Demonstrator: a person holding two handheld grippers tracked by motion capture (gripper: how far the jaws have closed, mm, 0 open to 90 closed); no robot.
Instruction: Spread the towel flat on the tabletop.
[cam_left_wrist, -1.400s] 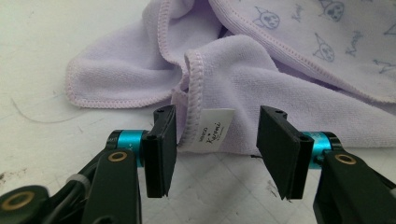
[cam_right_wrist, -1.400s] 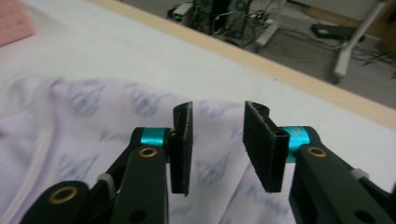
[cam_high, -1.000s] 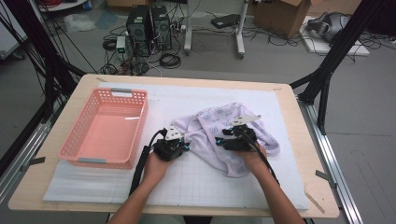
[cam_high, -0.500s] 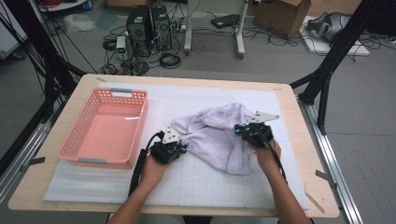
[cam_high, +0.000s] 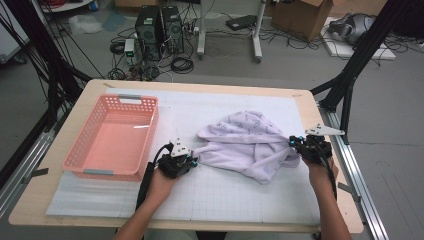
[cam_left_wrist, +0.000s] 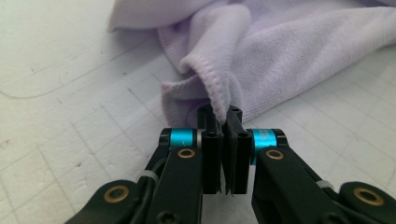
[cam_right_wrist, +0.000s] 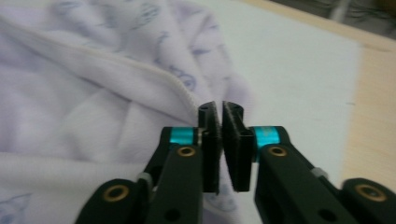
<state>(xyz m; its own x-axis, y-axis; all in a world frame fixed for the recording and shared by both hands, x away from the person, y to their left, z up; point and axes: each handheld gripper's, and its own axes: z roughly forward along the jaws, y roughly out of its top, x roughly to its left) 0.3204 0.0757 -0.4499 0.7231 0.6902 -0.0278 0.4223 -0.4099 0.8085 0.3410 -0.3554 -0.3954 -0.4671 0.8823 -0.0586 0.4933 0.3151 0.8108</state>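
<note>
A lilac printed cloth (cam_high: 245, 142) lies rumpled on the white gridded mat (cam_high: 225, 200), stretched between my two grippers. My left gripper (cam_high: 194, 159) rests low on the mat at the cloth's left corner, shut on its hem (cam_left_wrist: 212, 95). My right gripper (cam_high: 295, 144) is at the cloth's right end, near the table's right edge. Its jaws have just closed and then eased a hair wider. In the right gripper view the cloth's stitched edge (cam_right_wrist: 184, 91) runs in between the pads, which pinch it.
A pink plastic basket (cam_high: 82, 162) stands on the left part of the table with nothing in it. The wooden table edge (cam_high: 330, 190) runs close by the right hand. Black frame posts, cables and computers are on the floor beyond.
My right gripper has gone from the cloth's middle to the right, pulling an edge with it, so the cloth is drawn out wider. The left gripper has stayed put.
</note>
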